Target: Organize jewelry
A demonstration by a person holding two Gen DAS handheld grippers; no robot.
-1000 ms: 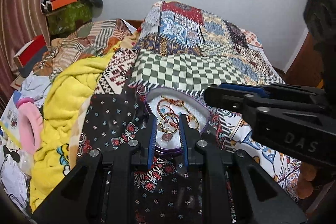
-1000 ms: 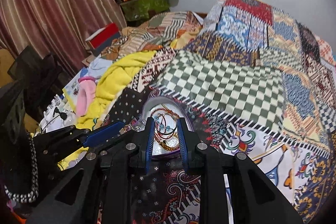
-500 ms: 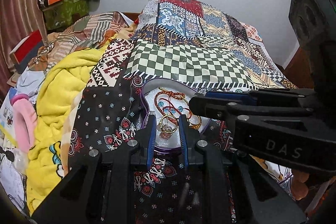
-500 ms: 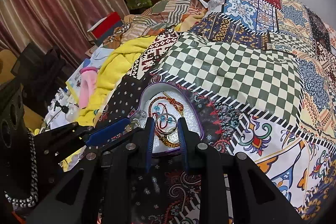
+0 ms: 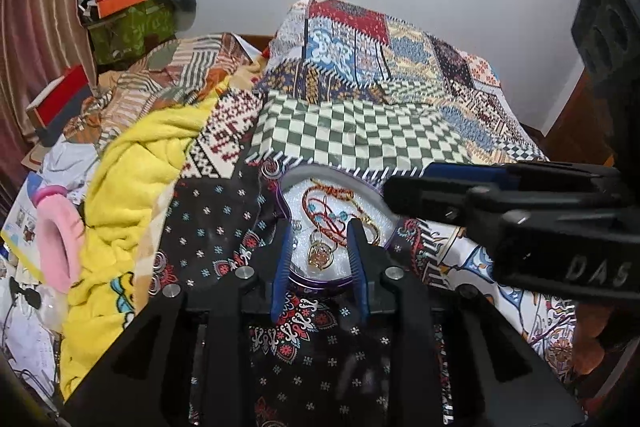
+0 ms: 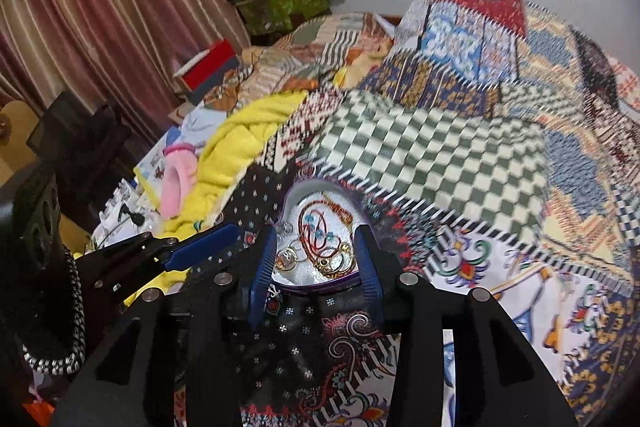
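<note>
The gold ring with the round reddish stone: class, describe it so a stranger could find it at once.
On the patchwork bedspread lies a purple-rimmed tray of jewelry. Near its front rim, apart from the red cords, sits the gold ring, the only piece with a round reddish stone.

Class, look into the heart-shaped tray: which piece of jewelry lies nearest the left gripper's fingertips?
The gold ring with a reddish stone, lying alone at the tray's near end, between the left gripper's open fingers. The red cord pieces with turquoise beads lie farther back.
</note>
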